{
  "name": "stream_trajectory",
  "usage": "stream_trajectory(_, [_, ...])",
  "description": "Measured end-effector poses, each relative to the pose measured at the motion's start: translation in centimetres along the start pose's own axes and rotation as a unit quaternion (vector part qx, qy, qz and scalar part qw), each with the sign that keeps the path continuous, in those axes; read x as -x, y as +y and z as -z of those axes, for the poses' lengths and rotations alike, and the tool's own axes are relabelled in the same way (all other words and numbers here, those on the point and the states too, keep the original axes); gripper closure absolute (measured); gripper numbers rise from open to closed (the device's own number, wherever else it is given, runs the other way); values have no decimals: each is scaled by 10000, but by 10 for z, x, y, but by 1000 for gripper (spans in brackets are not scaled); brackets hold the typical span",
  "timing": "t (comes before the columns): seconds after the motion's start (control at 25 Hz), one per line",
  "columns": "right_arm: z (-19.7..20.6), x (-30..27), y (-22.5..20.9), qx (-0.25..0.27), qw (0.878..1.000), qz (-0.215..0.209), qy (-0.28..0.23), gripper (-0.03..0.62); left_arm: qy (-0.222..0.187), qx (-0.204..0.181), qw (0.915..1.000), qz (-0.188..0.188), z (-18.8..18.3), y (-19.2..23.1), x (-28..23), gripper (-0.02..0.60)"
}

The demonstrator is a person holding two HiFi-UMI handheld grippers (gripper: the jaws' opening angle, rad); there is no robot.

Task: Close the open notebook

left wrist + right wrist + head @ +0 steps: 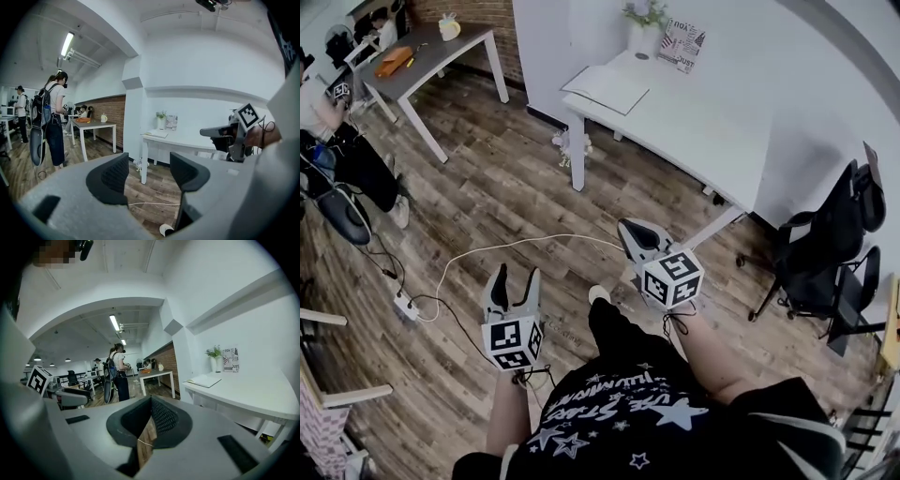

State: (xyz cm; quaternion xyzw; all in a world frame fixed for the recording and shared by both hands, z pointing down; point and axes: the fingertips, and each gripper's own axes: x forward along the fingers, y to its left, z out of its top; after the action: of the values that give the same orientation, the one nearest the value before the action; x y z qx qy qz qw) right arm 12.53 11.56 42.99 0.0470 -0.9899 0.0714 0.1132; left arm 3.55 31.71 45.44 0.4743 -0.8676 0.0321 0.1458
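Notebook point(605, 89) lay open at the bench's point(703, 131) far left corner. Left gripper point(515, 277) fingers stood wide, empty, probably to flip it shut; right gripper point(632, 232) fingers were together, empty.

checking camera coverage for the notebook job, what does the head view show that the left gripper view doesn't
Only the head view: the black office chairs and the person's star-print shirt. Only the left gripper view: the ceiling light. Both: the open notebook lying on the white table, the right gripper and the white cable.
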Motion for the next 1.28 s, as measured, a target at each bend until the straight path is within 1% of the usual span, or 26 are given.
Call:
stream_trajectory(0.24, [-20, -67, -72, -40, 10000, -20, 87, 592, 142, -140, 9997, -150, -21, 11, -87, 301])
stream_trajectory(0.44, [-44, -114, -136, -144, 9999, 53, -10, 592, 181, -158, 9996, -130, -46, 11, -156, 301])
stream_trajectory(0.56, [-55, -137, -165, -203, 9997, 63, -78, 592, 152, -187, 9997, -102, -61, 10, -192, 301])
stream_trajectory(0.8, [-66, -166, -208, -237, 9996, -56, -108, 592, 168, -42, 9998, -51, -79, 3, -251, 301])
stream_trajectory(1.0, [-69, -171, -229, -458, 9989, -16, -116, 592, 282, 36, 9996, 94, -91, -7, -279, 299])
stream_trajectory(1.12, [-65, -172, -237, -540, 9984, 90, -122, 592, 308, 41, 9993, 189, -96, -4, -294, 299])
stream_trajectory(1.28, [-62, -176, -249, -622, 9973, 353, -167, 592, 315, 118, 9986, 405, -100, 3, -322, 300])
